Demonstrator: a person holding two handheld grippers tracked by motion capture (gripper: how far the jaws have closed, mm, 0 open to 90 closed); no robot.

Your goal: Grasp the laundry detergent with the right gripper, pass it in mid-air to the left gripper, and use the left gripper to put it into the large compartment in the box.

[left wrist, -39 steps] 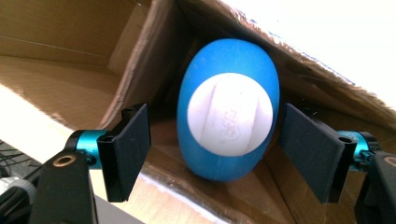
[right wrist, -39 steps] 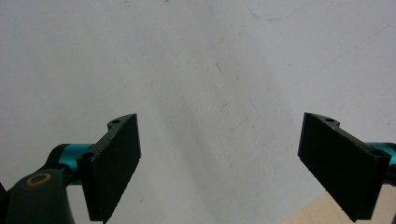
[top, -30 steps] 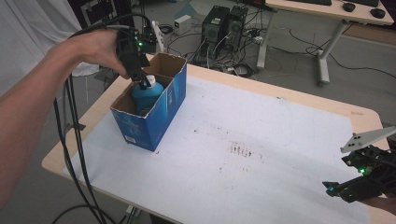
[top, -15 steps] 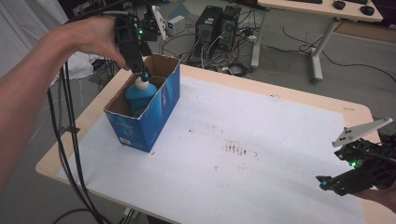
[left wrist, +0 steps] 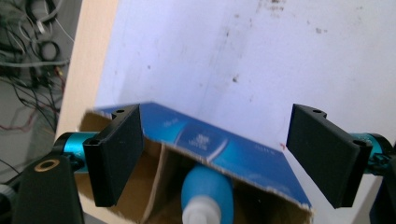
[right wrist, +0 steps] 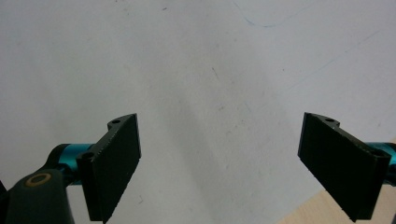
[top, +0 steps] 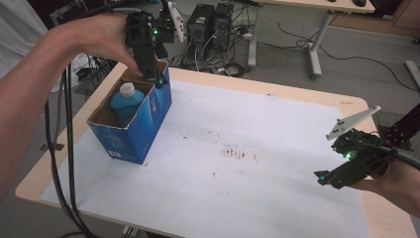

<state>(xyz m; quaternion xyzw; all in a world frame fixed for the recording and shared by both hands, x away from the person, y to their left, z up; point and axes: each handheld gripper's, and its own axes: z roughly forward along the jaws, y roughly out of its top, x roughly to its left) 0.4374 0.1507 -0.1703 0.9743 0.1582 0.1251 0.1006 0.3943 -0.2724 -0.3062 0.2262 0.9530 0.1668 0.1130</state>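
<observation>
Bottle (top: pixel 126 100) stands inside blue box (top: pixel 143 128); both hand-held grippers released, left (left wrist: pixel 215 161) above it.

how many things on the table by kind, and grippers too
blue cardboard box: 1
blue bottle with white cap, standing inside the box: 1
white paper sheet covering the table: 1
grippers, left gripper and right gripper, both open: 2
total: 5

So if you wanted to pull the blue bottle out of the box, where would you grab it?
Probably by the white cap and the neck just under it, coming straight down from above. The blue bottle stands upright inside the open-topped blue box, so the cardboard walls block its sides and its top is the part that is free. The left gripper, jaws wide open, is right above the box.
</observation>
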